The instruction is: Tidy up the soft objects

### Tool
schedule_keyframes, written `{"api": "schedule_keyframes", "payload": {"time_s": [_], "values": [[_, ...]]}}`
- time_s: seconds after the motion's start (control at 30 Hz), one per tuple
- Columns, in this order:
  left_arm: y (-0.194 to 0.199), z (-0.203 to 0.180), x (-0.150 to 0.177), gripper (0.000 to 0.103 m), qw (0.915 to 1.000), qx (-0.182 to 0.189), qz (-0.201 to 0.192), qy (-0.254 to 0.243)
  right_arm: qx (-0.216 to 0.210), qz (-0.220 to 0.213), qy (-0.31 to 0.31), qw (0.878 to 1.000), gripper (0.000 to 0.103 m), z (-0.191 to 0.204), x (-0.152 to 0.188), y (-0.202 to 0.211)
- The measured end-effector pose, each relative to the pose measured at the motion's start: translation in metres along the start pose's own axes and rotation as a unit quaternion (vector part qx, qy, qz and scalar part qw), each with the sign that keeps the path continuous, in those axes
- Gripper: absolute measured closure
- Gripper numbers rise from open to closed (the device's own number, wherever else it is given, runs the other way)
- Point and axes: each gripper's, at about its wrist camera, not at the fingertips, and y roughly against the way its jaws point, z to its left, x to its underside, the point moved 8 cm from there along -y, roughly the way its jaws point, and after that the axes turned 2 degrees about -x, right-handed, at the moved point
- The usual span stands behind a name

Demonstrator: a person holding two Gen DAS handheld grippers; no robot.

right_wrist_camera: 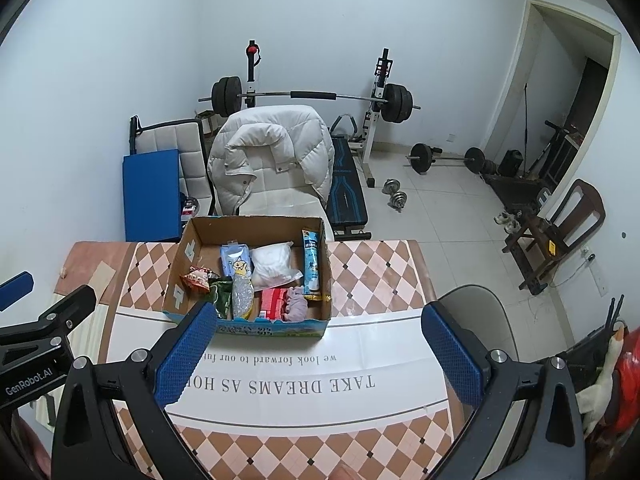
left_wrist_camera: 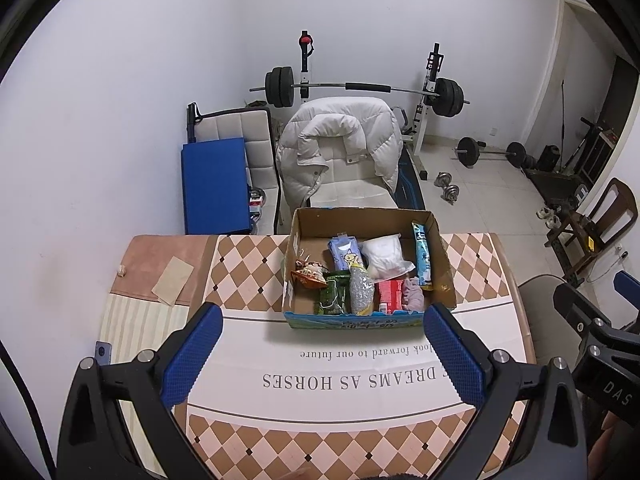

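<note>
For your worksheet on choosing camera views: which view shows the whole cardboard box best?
The left wrist view: the cardboard box sits unobstructed between the open left tool. In the right wrist view, the right tool has one finger covering the box's near left corner.

Desk cloth: tan/pink/white diamond check, white band with black lettering. Box brown cardboard, blue printed front. Inside: white bag, green packet, red pack, lilac cloth. Pads blue, dimpled.
</note>
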Motion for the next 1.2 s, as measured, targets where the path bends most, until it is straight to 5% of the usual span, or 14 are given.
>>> {"api": "schedule_keyframes", "payload": {"time_s": [1.2], "values": [[0.012,0.000,-0.008,0.000,1.0000,-0.004,-0.007,0.006,0.017,-0.011,-0.005,1.000,0.000,0.000,-0.008,0.016]]}}
